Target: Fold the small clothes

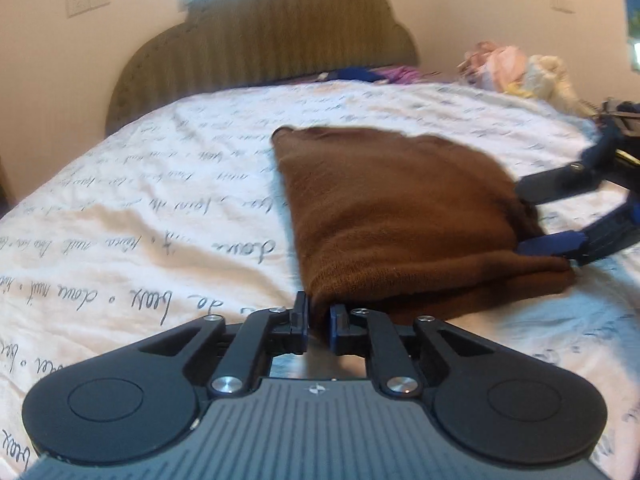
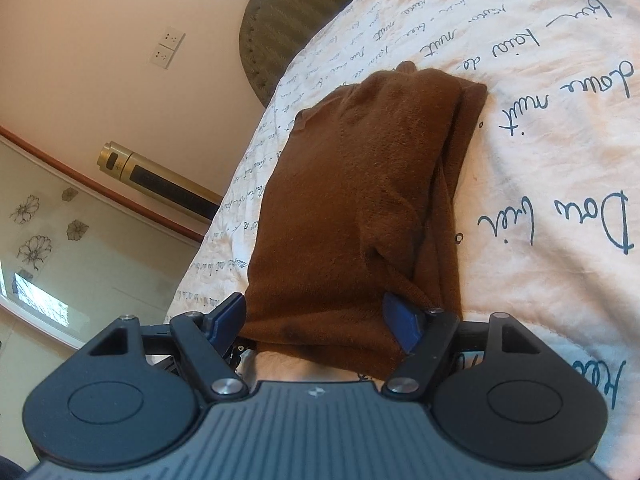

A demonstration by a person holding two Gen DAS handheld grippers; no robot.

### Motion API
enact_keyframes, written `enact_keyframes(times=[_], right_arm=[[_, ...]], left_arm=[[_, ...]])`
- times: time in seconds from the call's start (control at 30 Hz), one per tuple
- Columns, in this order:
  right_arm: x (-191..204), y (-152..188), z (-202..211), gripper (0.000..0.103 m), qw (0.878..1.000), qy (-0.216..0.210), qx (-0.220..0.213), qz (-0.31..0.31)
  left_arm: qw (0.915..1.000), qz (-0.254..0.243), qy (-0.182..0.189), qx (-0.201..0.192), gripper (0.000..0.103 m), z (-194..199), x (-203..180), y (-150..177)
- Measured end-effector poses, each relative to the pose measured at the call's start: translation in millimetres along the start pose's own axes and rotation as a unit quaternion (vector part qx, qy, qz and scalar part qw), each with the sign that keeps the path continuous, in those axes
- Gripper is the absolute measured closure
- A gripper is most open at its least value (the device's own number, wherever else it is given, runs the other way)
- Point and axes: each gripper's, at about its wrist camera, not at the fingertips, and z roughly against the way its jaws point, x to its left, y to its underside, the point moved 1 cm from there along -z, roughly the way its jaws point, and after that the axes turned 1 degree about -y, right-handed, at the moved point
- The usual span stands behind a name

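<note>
My brown garment [image 1: 400, 216] lies on the bed [image 1: 160, 200], already doubled into a narrow stack. My left tool [image 1: 319, 322] pinches one near corner, nearly closed; my right tool [image 2: 316, 320] is spread wide around the other end. One last fold probably remains.

Your left claw [image 1: 319, 322] and right claw [image 2: 316, 320] were matte black, with blue finger pads [image 2: 402, 326], silver screws and ribbed grey housings.
</note>
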Motion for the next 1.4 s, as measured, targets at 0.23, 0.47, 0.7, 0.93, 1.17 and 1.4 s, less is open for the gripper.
enact_keyframes(times=[0.23,0.47,0.7,0.93,1.17,1.4], right_arm=[[33.7,-48.9,29.7,0.018,0.997,-0.049,-0.051,0.012],[23.9,-115.4,-58.9,0.018,0.999,0.015,-0.029,0.017],[-0.4,-113.2,-79.2,0.024,0.993,0.099,-0.032,0.054],[52.4,-118.0,-74.3,0.020,0.991,0.062,-0.058,0.106],[28.7,-112.4,-77.2,0.021,0.986,0.138,-0.037,0.084],[-14.0,-95.5,-8.5,0.016,0.984,0.166,-0.062,0.029]], left_arm=[[0.9897,0.022,0.110,-0.089,0.053,35.7,-6.7,-42.8],[0.9974,0.014,0.069,0.017,0.054,-77.6,-38.5,-56.1],[0.9972,-0.012,0.068,-0.026,0.055,-58.1,-41.9,-53.9],[0.9953,0.062,0.070,-0.024,0.037,-94.5,8.8,-101.1],[0.9907,0.103,0.088,-0.011,0.021,-102.8,38.6,-97.2],[0.9778,0.156,0.118,0.074,0.016,-141.2,60.4,-98.7]])
